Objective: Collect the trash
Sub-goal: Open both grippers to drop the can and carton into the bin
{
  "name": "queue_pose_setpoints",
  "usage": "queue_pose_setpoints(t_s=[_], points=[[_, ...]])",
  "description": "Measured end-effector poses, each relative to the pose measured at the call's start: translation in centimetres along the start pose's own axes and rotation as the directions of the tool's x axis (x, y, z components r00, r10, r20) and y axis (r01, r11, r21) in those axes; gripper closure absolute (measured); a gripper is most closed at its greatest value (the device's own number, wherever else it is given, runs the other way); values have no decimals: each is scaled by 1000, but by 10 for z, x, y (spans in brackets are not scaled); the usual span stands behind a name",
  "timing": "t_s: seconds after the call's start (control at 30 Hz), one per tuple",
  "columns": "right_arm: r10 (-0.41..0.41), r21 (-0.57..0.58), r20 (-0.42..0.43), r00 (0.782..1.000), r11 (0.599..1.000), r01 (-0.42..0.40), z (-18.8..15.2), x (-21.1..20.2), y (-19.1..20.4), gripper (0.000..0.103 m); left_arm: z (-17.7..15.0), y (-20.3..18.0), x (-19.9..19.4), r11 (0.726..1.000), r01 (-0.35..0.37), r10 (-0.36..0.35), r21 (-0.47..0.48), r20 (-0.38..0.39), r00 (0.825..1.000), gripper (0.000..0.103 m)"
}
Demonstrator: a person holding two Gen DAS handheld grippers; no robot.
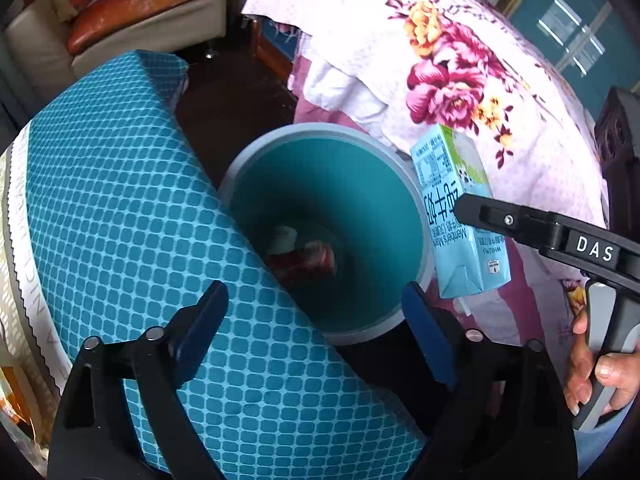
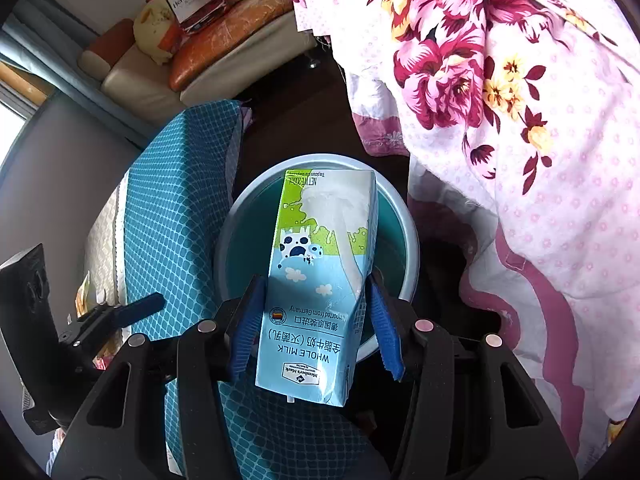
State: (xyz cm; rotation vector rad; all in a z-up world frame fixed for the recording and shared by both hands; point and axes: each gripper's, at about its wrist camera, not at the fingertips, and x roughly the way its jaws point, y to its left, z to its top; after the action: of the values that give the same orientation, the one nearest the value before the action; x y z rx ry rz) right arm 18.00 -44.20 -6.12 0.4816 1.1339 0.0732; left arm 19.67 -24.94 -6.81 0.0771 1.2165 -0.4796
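Right wrist view: right gripper (image 2: 316, 320) clamps milk carton (image 2: 320, 280) above bin (image 2: 404, 280); off-centre release risks rim strike; left gripper (image 1: 316, 332) wide, empty.

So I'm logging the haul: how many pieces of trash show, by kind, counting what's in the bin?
Milk carton, held in the right claw: 1
Red can in the bin: 1
White scrap in the bin: 1
Total: 3

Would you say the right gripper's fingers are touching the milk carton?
Touching. In the right wrist view, both blue fingers press against the milk carton's sides, holding it over the bin.
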Motion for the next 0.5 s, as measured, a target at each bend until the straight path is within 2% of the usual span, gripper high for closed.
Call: queue_pose_setpoints(t_s=[0.37,0.5], points=[[-16,-16,-41,999,1000,16,-3,18,14,53,-5,14,-10,999,26,-25,-29,21,999,13],[-26,-15,-47,999,1000,26,-2,20,16,39,-9,18,-11,999,31,-31,-32,19,999,13]])
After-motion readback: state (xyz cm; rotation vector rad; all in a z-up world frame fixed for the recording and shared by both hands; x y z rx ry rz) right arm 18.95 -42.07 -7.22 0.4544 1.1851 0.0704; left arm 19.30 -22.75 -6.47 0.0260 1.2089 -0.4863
